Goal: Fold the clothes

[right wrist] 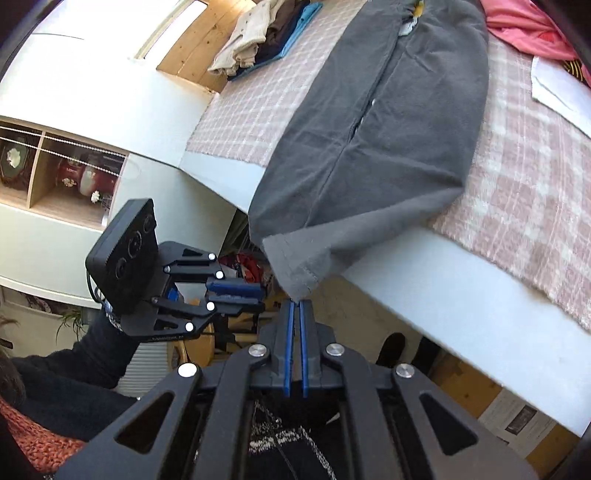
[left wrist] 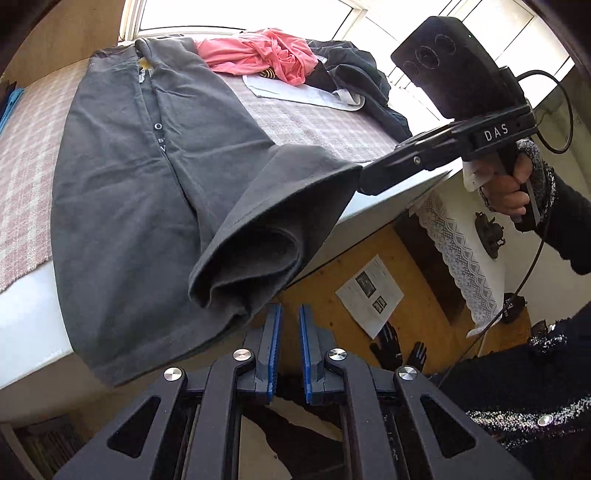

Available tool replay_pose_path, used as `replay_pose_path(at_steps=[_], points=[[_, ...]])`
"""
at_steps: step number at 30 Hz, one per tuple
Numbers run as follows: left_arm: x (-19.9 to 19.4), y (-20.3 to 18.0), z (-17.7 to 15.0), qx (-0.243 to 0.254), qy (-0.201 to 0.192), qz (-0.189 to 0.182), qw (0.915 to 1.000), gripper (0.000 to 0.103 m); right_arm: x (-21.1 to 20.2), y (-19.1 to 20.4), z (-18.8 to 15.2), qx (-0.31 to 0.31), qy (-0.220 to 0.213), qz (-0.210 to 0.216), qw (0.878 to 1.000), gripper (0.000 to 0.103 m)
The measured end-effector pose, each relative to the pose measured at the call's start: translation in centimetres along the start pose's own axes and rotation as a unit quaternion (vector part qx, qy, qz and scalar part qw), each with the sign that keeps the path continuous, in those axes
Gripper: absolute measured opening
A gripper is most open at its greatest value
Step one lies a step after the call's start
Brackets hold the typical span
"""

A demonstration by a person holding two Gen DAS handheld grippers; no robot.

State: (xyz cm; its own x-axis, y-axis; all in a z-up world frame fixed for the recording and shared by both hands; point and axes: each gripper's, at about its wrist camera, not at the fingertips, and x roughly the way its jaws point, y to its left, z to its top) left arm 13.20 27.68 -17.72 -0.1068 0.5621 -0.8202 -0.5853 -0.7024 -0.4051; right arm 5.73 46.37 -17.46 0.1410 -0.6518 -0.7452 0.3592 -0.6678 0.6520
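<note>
Two grippers near the tabletop's front edge, grey garment between them and the far pile. Left gripper [left wrist: 287, 314]: fingers [left wrist: 272, 332] stand a narrow gap apart, and nothing sits between them in its own view. The garment's hanging fold lies just beyond the tips, possibly brushing one; hard to say through the fisheye. Treat it as empty.

Right gripper [right wrist: 296, 308]: fingers pressed together on the hem corner of the grey garment [right wrist: 388, 122], pinching it just off the tabletop [right wrist: 443, 280] edge. Left wrist view confirms it: right tips meet the cloth at the lifted corner, the person's hand [left wrist: 508, 184] on the grip.

Garment itself: long, dark grey, already doubled lengthwise with a seam line down the middle. It lies on the pink checked cloth [right wrist: 524, 177], near end draped over the front edge.

Step in hand, my read: picking up the bottom hem for the crosswise fold. Only one corner is secured. Next move calls for the left gripper to open and take the other hem corner, then both carry the hem up toward the collar end, kept level so the edge stays straight.

Further back: pink top [left wrist: 266, 51] and dark clothes [left wrist: 354, 74] unfolded near the window; folded stack [right wrist: 258, 33] at the far left corner.
</note>
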Motion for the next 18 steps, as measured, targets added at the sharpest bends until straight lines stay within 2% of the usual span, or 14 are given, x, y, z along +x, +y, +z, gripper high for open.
replay_pose_path(at_steps=[2,5,7,10,12,14,16,18], points=[[-0.6,0.2,-1.0,-0.005,0.003,0.001,1.0,0.008,0.8,-0.3,-2.0,0.004,0.043,-0.043,0.998,0.004],[-1.3,1.8,-1.3,-0.024,-0.004,0.013,0.9996,0.008,-0.1,0.1,-2.8,-0.005,0.02,-0.083,0.996,0.004],[-1.6,2.9,-1.1,-0.033,-0.012,0.027,0.999,0.008,-0.4,0.9,-1.6,-0.016,-0.02,-0.089,0.996,0.004],[-1.8,4.6,-0.3,-0.036,-0.023,0.05,0.9978,0.008,2.3,2.9,1.2,-0.067,-0.055,-0.146,0.986,0.004],[-1.8,5.6,0.2,-0.043,-0.027,0.051,0.9974,0.008,4.9,3.9,2.7,-0.088,-0.058,-0.156,0.982,0.004],[-1.7,6.4,0.3,-0.048,-0.026,0.055,0.997,0.008,7.5,4.2,3.9,-0.09,-0.056,-0.141,0.984,0.004],[-1.8,7.2,0.1,-0.054,-0.025,0.058,0.9966,0.008,9.6,4.3,4.1,-0.107,-0.041,-0.16,0.98,0.004],[-2.2,8.0,-0.4,-0.062,-0.025,0.063,0.9958,0.008,9.4,3.8,3.4,-0.104,-0.026,-0.165,0.98,0.003]])
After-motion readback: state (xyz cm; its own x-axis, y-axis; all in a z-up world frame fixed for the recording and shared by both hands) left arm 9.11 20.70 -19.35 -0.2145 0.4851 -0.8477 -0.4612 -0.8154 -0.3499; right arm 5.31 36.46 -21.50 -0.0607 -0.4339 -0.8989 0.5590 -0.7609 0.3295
